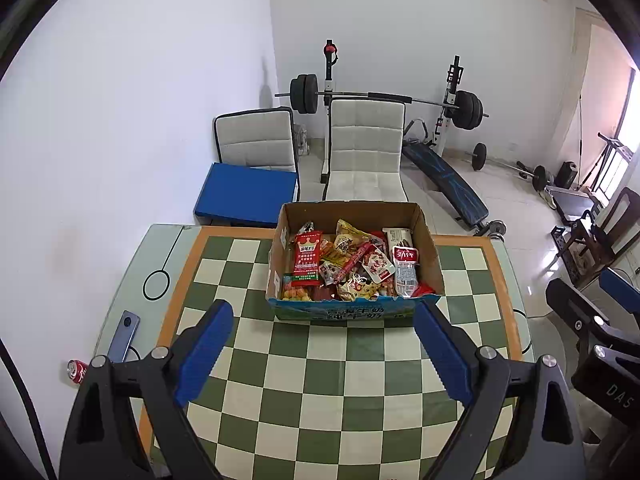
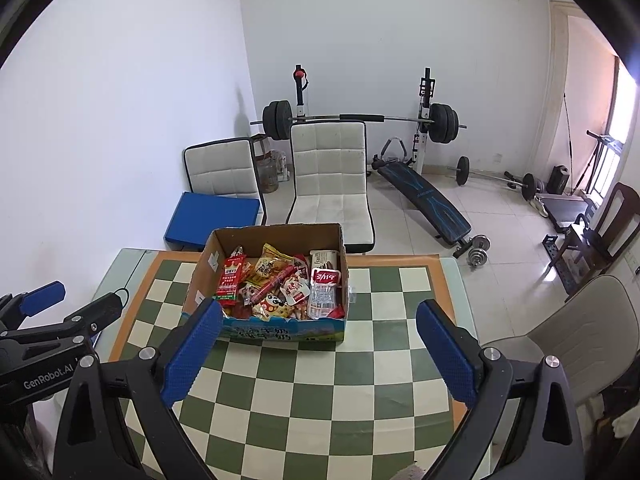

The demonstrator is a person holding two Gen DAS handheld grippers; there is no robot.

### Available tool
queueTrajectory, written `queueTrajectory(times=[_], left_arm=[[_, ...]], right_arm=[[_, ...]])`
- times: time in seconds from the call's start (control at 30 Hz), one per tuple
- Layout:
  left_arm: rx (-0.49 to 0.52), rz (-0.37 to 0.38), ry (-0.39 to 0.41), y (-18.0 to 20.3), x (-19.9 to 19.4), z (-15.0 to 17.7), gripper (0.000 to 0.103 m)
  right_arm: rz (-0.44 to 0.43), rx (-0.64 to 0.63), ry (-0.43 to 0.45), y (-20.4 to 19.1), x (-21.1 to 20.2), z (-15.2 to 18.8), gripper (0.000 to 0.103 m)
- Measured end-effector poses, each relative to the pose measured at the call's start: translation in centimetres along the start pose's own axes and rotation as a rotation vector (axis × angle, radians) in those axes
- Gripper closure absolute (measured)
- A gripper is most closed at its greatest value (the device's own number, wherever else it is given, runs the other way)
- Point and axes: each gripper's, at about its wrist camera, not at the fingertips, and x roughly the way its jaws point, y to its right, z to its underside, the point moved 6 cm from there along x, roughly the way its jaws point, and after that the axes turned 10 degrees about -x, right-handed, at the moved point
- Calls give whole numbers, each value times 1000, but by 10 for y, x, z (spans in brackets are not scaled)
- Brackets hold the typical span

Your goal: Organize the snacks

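Above the table (image 1: 320, 380), both grippers' fingers (image 1: 208, 344) seemingly angled down.

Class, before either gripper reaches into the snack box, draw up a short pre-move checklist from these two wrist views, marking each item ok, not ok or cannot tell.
1. Left gripper open and empty: ok.
2. Right gripper open and empty: ok.
3. Cardboard box upright on the checkered table, top open: ok.
4. Snacks reachable from above: ok; the red packet and the clear packet with the red label lie on top of the pile.
5. Table between grippers and box free of obstacles: ok.
6. A place set out to sort the snacks into: cannot tell; no tray or second container shows on the table.
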Motion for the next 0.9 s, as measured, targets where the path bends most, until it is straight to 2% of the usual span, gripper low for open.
queueTrajectory(times=[0.9], left_arm=[[3,5,7,6,-7,-6,10]], right_arm=[[2,9,6,-1,-5,1,3]])
